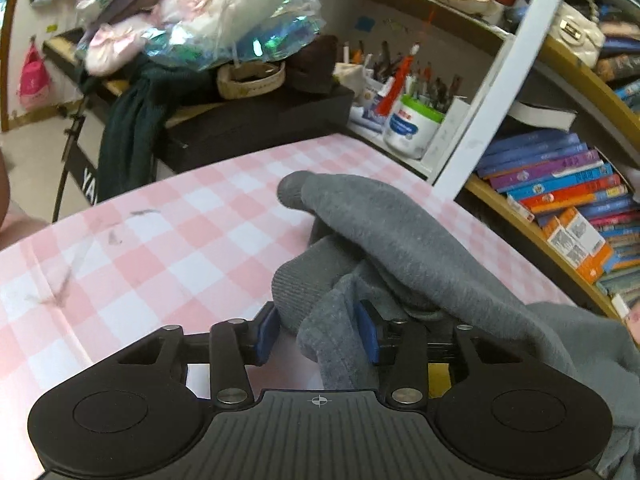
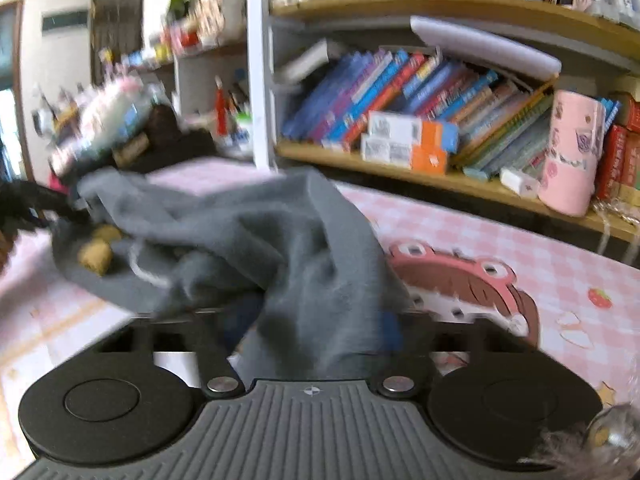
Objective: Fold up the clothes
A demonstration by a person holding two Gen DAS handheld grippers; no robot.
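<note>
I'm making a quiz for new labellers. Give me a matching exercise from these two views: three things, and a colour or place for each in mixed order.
Things:
1. grey garment
2. tablecloth
3. books

Descriptions:
A. pink and white checks
B. leaning on a wooden shelf
C. between the blue pads of the left gripper

Pairs: 1-C, 2-A, 3-B

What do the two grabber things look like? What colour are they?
Both look alike. The left gripper is black, with two round discs, a ribbed grey plate bearing a small crosshair mark, silver rivets on its link arms, and blue pads. The right gripper has the same black discs, ribbed plate, crosshair and rivets; one blue pad shows, blurred. No cables or sleeves are visible.
</note>
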